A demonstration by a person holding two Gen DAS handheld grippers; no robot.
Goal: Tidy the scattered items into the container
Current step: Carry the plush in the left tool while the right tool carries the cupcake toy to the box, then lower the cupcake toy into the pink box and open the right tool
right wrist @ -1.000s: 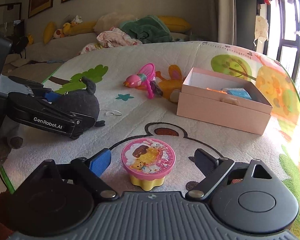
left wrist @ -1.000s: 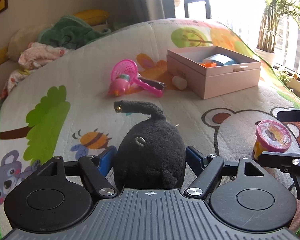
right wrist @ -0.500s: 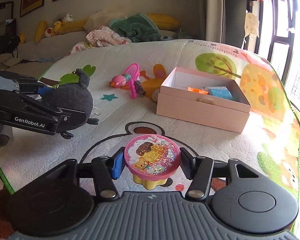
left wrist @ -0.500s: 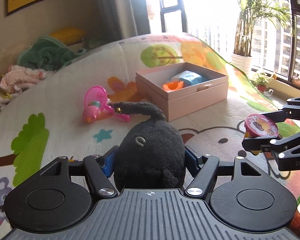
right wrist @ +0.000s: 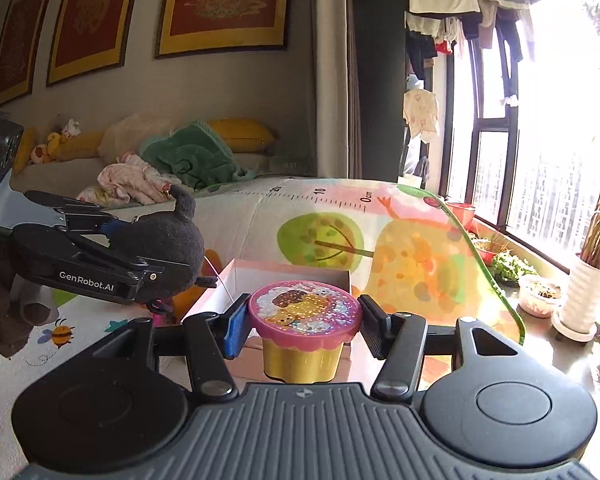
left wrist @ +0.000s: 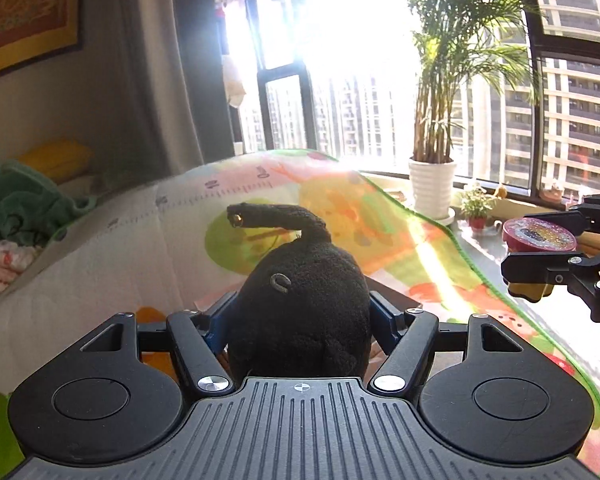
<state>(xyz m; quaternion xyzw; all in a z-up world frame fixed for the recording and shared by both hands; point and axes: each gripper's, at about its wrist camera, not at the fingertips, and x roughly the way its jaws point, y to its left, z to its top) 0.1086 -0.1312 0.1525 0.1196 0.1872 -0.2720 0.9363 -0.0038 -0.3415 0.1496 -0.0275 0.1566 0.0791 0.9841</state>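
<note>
My left gripper (left wrist: 300,320) is shut on a black plush toy (left wrist: 300,312) and holds it in the air; the toy also shows in the right wrist view (right wrist: 168,252), just left of the box. My right gripper (right wrist: 302,320) is shut on a small yellow tub with a glittery pink lid (right wrist: 304,324), held above the near edge of the open pink box (right wrist: 288,274). In the left wrist view the tub (left wrist: 538,240) hangs at the right and only a corner of the box (left wrist: 396,300) shows behind the plush.
A colourful play mat (right wrist: 380,240) covers the floor. Clothes and pillows (right wrist: 188,160) lie on the bed at the back left. Potted plants (right wrist: 584,292) stand by the window at the right, beyond the mat's edge.
Both grippers have risen and moved forward towards the box with their toys. The right gripper closed on the tub a second ago. The pink toys on the mat are now out of sight.
</note>
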